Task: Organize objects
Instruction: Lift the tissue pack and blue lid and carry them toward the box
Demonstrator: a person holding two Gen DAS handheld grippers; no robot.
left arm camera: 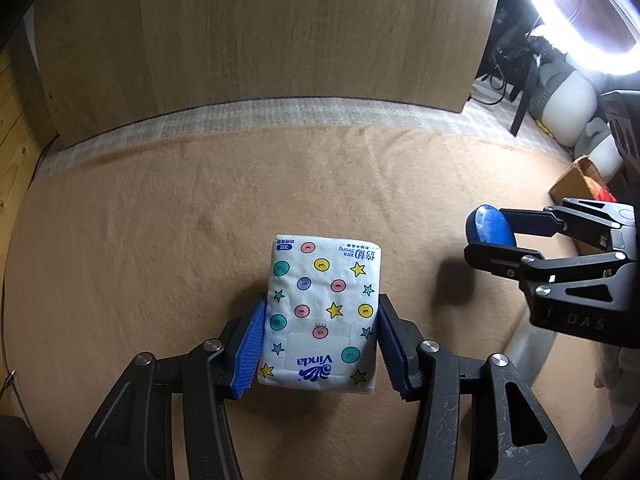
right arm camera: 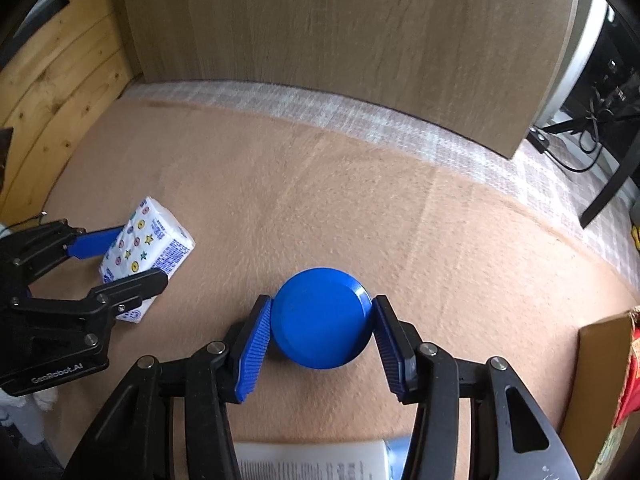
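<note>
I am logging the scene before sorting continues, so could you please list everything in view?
tissue pack: one, white with coloured dots and stars, held between the left gripper's pads.
round tin: one, blue, held between the right gripper's pads.
blanket: one, tan, beneath both items.
wooden panel: one, light brown, upright behind the blanket.
cardboard box: one, brown, right edge of the blanket.
ring light: one, white and lit, far right.
left gripper: one, black with blue pads.
right gripper: one, black with blue pads.

Tissue pack (left arm camera: 320,312) left of disc (right arm camera: 320,320); both over blanket (left arm camera: 160,240).
</note>
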